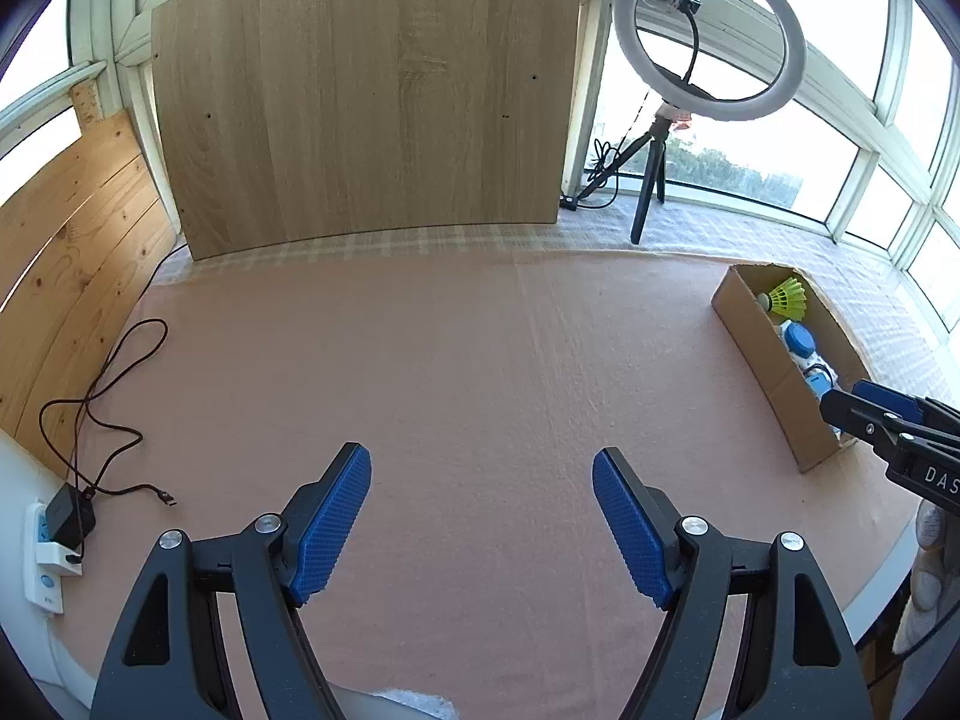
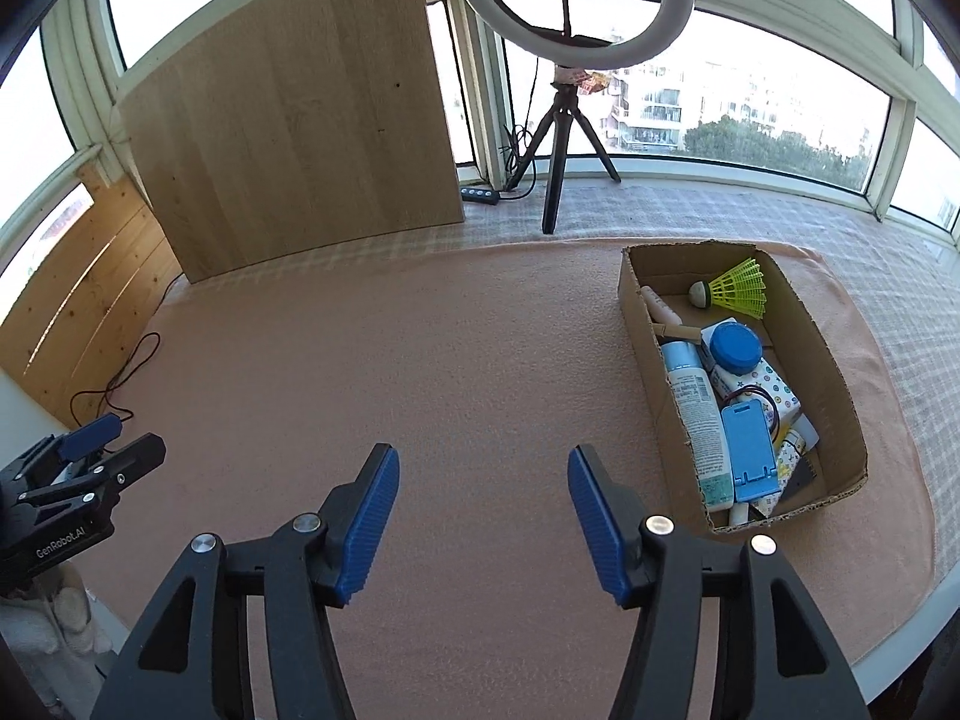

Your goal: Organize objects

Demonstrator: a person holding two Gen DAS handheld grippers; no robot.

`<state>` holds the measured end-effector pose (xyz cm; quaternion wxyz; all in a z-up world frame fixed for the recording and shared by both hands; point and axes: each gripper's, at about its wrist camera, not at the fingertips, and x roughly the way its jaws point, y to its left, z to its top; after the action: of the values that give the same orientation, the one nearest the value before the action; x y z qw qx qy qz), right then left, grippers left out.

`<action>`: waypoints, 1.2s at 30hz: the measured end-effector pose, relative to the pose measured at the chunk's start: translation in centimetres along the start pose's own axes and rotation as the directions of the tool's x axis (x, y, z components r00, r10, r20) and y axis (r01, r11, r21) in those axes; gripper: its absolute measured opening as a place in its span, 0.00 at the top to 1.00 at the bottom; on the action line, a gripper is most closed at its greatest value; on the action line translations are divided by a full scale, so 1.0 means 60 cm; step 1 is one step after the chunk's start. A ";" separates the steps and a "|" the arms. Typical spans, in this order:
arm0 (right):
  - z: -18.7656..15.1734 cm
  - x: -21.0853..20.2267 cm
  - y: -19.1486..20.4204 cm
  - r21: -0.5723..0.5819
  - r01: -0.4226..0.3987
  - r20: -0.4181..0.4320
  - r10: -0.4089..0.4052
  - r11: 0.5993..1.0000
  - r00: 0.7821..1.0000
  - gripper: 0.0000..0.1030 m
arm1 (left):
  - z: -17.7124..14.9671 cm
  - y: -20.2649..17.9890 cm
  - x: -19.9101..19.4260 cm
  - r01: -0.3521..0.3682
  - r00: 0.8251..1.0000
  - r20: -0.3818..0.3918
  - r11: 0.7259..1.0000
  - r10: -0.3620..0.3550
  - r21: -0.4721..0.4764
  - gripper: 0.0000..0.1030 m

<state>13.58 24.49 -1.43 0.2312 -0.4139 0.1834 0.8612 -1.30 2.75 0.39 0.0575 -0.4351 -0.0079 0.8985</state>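
While hovering over the pink cloth [image 2: 468,360]: left gripper [image 1: 482,525] spread wide, nothing between the blue pads; right gripper [image 2: 483,525] likewise released and bare. Cardboard box [image 2: 840,384] at the cloth's right side, just beside the right gripper, packed with a yellow shuttlecock [image 2: 735,290] at the far end, a blue-lidded jar [image 2: 735,346], a white tube [image 2: 699,414], a blue phone stand [image 2: 750,450]; underneath, possibly a patterned pouch, partly hidden. Ring light [image 2: 558,90] on its tripod behind, wooden board [image 2: 288,120] upright at the back, black cable [image 1: 102,396] looped on the left
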 end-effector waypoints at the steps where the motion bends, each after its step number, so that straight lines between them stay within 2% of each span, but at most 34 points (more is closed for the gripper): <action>1: -0.004 -0.002 0.013 -0.015 0.004 0.005 -0.004 1.000 1.000 0.47 | -0.001 0.001 -0.003 0.001 1.000 0.001 1.000 -0.001 0.001 0.23; 11: -0.027 -0.001 0.090 -0.050 -0.023 0.006 0.023 0.998 1.000 0.47 | -0.005 0.021 -0.021 0.005 1.000 0.011 1.000 -0.005 -0.001 0.23; 36: -0.031 0.010 0.148 -0.049 0.016 0.033 -0.014 0.999 0.999 0.46 | -0.012 0.071 -0.007 0.002 1.000 -0.008 1.000 -0.002 -0.009 0.23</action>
<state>9.50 16.35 -1.91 0.2303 -0.4069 0.1554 0.8702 -0.86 -1.59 0.00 0.0564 -0.4388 -0.0123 0.8967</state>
